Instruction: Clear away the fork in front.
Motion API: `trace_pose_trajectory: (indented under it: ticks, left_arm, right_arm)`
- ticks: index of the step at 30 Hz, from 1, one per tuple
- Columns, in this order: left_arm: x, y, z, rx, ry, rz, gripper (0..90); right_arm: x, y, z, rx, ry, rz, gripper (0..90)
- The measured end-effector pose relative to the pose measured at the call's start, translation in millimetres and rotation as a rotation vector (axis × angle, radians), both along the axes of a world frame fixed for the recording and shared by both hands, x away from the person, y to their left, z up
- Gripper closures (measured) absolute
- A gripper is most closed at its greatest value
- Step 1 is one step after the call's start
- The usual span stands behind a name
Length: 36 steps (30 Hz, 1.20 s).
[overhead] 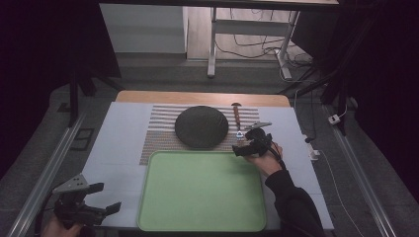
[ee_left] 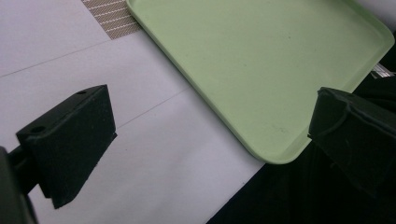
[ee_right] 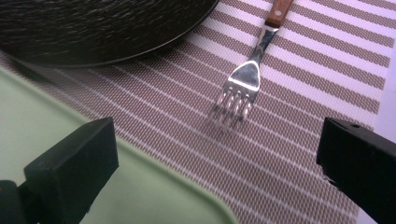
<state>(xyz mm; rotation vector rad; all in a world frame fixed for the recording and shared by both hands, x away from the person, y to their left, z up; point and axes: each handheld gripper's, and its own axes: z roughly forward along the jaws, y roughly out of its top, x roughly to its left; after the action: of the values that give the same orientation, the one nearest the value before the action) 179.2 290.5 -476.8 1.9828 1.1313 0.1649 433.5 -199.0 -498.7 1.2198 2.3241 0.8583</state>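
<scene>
Step in hand, judged from the frames: pick-up of the fork (ee_right: 243, 88) with the right gripper (overhead: 245, 143).

- Left gripper (overhead: 101, 197): parked at 7 o'clock on the surface (overhead: 113, 163), fingers (ee_left: 70, 140) wide apart, holding nothing, just beside the near left corner of the green tray (overhead: 202, 190). Best left parked, clear of the tray.
- Dark plate (overhead: 201, 126): on the striped placemat (overhead: 160, 133) at 12 o'clock from the tray. Not to be nudged.
- Fork: flat on the placemat at 3 o'clock from the plate, tines toward the tray, wooden handle (ee_right: 279, 11) pointing away.
- Right gripper: low over the tray's far right corner, fingers (ee_right: 74, 163) apart and empty, fork ahead between them.
- Recommended: advance along the fork's axis, straddle the neck behind the tines, lower until fingers nearly meet the mat, close squarely, lift level.
- Risk: thin metal slipping or pivoting.
</scene>
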Motion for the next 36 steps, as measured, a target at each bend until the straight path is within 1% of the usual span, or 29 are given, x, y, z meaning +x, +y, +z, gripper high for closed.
trace_pose_trajectory:
  ticks: [2,3,4,5,6,8,9,10,11,12,13,14,17,18,19,20,22,24,27,28,29,30,31,32,34,36]
  left_arm:
    - [0.0,0.1,0.0,0.000,0.000,-0.001,0.7]
    - [0.0,0.1,0.0,0.000,0.000,-0.001,0.7]
    - [0.0,0.1,0.0,0.000,0.000,-0.001,0.7]
    - [-0.1,0.0,0.0,-0.001,0.001,0.000,0.8]
    - [0.0,0.1,0.0,-0.001,0.000,-0.001,0.8]
    - [0.1,0.1,0.0,-0.001,0.000,-0.001,0.8]
    - [0.0,0.1,0.0,-0.002,0.002,0.000,0.8]
    - [0.1,0.1,-0.1,0.000,0.000,-0.001,0.8]
    - [0.1,0.1,0.0,0.000,0.000,-0.001,0.8]
    - [0.0,0.0,-0.1,-0.001,0.001,0.001,0.8]
    - [0.1,0.1,-0.1,-0.002,0.001,-0.001,0.8]
    - [0.0,0.0,-0.1,-0.003,0.003,0.000,0.8]
    - [0.0,0.1,-0.1,-0.002,0.001,0.001,0.8]
    - [0.0,0.0,-0.1,-0.002,0.001,0.001,0.8]
    - [0.1,0.1,-0.1,-0.001,0.001,0.000,0.8]
    - [0.2,0.2,-0.1,0.000,0.001,-0.001,0.8]
    - [0.2,0.1,-0.1,0.000,0.001,0.000,0.8]
    - [0.2,0.2,-0.1,0.000,0.001,-0.001,0.9]
    - [0.2,0.1,-0.1,0.001,0.001,0.000,0.9]
    - [0.1,0.1,-0.1,0.000,0.003,0.000,0.9]
    - [0.1,0.0,-0.1,0.000,0.002,0.000,0.9]
    - [0.2,0.0,-0.1,0.000,0.002,-0.001,0.9]
    - [0.2,0.1,-0.1,0.001,0.002,0.000,0.9]
    - [0.1,-0.1,-0.1,0.000,0.002,0.001,0.9]
    - [0.2,0.0,-0.1,0.000,0.002,-0.001,0.9]
    - [0.1,-0.2,-0.1,0.001,0.002,0.001,0.9]
  right_arm:
    - [2.0,1.1,-0.4,-0.006,0.002,0.004,2.0]
    - [5.4,3.7,-1.7,-0.014,0.002,0.012,4.7]
    - [5.4,3.7,-1.7,-0.014,0.002,0.012,4.7]
    - [8.2,5.7,-2.4,-0.029,0.003,0.030,10.9]
    - [8.2,5.7,-2.4,-0.029,0.003,0.030,10.9]
    - [11.6,7.9,-2.4,-0.054,0.000,0.046,20.8]
    - [11.6,7.9,-2.4,-0.054,0.000,0.046,20.8]
    - [12.7,8.4,-2.2,-0.060,-0.002,0.055,24.8]
    - [13.5,8.9,-1.5,-0.067,0.000,0.059,27.0]
    - [15.4,9.1,-0.4,-0.085,-0.005,0.071,34.0]
    - [15.4,9.1,-0.4,-0.085,-0.005,0.071,34.0]
    - [17.4,9.5,-0.3,-0.088,0.005,0.079,38.2]
    - [20.8,9.5,-1.9,-0.125,0.016,0.093,45.6]
    - [21.7,9.5,-2.6,-0.144,0.016,0.099,46.8]
    - [21.7,9.5,-2.6,-0.144,0.016,0.099,46.8]
    - [23.2,10.0,-4.4,-0.164,0.017,0.109,49.9]
    - [24.2,10.8,-5.3,-0.186,0.015,0.122,52.3]
    - [24.6,11.6,-5.9,-0.192,0.015,0.130,53.6]
    - [25.4,14.4,-7.2,-0.223,0.015,0.145,58.6]
    - [25.3,15.5,-7.9,-0.229,0.023,0.144,59.9]
    - [26.1,15.8,-7.6,-0.235,0.023,0.151,63.2]
    - [26.1,15.8,-7.6,-0.235,0.023,0.151,63.2]
    - [26.2,16.2,-7.5,-0.247,0.019,0.152,65.4]
    - [26.3,16.2,-7.2,-0.255,0.018,0.154,66.1]
    - [26.4,16.1,-7.1,-0.253,0.021,0.150,66.5]
    - [26.0,16.0,-6.4,-0.262,0.025,0.149,67.8]
